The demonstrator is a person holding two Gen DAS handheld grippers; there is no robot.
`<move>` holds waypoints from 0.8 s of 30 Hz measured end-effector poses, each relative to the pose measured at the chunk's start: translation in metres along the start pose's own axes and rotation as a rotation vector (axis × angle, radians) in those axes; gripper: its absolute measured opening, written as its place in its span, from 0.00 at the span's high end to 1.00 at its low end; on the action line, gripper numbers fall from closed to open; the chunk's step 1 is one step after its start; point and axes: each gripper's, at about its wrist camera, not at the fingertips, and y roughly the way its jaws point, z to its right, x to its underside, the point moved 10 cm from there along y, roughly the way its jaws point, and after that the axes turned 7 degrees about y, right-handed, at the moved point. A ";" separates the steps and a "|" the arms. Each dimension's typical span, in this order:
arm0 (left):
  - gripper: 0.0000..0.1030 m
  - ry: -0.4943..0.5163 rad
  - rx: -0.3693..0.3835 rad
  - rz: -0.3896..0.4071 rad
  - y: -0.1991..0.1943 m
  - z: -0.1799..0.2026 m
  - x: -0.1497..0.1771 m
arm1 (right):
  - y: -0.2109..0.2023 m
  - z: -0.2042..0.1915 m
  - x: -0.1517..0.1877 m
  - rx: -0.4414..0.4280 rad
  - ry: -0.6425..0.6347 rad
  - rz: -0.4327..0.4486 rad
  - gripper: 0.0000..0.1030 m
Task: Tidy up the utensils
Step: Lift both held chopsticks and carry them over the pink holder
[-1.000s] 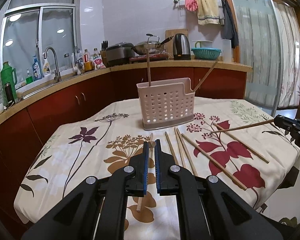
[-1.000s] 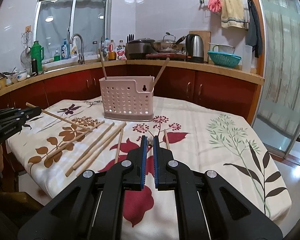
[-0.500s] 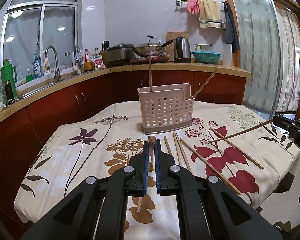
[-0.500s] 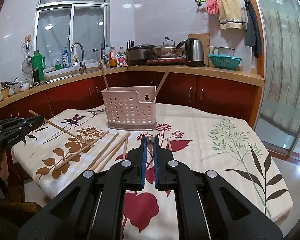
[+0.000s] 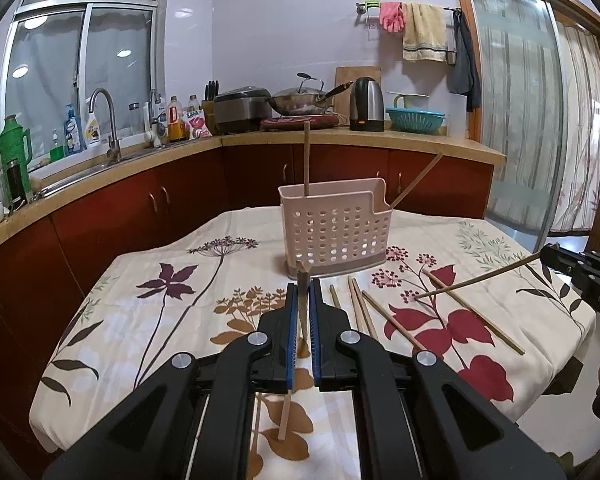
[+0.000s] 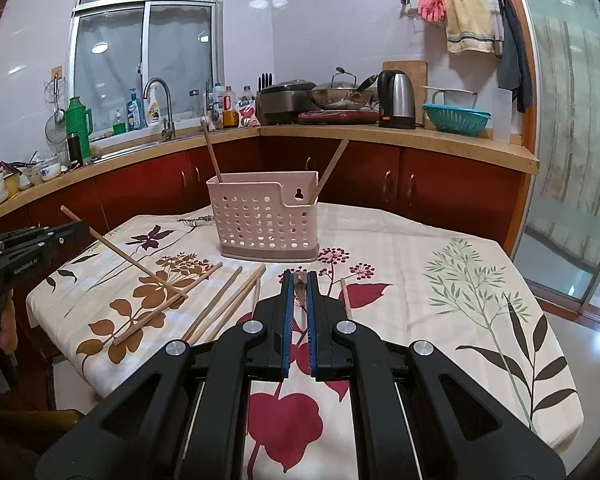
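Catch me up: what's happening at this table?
A person is sorting wooden chopsticks into a pink perforated plastic holder on a floral tablecloth. Each hand-held tool is shut on one chopstick: the left tool grips one raised off the cloth, and the right tool grips another. Two chopsticks already stand in the holder; several more lie loose on the cloth in front of it.

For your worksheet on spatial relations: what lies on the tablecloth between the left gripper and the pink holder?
Only bare tablecloth before the pink holder, seen in the left wrist view.
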 end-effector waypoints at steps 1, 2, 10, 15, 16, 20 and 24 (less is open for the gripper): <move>0.94 0.000 0.000 0.002 0.001 -0.001 -0.001 | 0.002 0.001 -0.001 -0.001 0.000 -0.003 0.94; 0.94 0.001 0.000 0.003 0.002 -0.002 -0.003 | 0.004 0.000 -0.003 -0.002 0.000 -0.006 0.94; 0.94 -0.007 0.000 0.019 0.014 -0.011 -0.018 | 0.020 -0.007 -0.023 -0.015 -0.009 0.008 0.94; 0.94 -0.005 -0.004 0.031 0.023 -0.014 -0.026 | 0.034 -0.010 -0.038 -0.023 -0.013 0.029 0.94; 0.94 -0.004 -0.005 0.034 0.024 -0.015 -0.027 | 0.037 -0.011 -0.041 -0.025 -0.012 0.032 0.94; 0.94 -0.004 -0.004 0.049 0.030 -0.016 -0.034 | 0.046 -0.013 -0.050 -0.030 -0.010 0.048 0.94; 0.94 -0.006 -0.004 0.066 0.030 -0.016 -0.042 | 0.049 -0.013 -0.059 -0.037 -0.002 0.064 0.94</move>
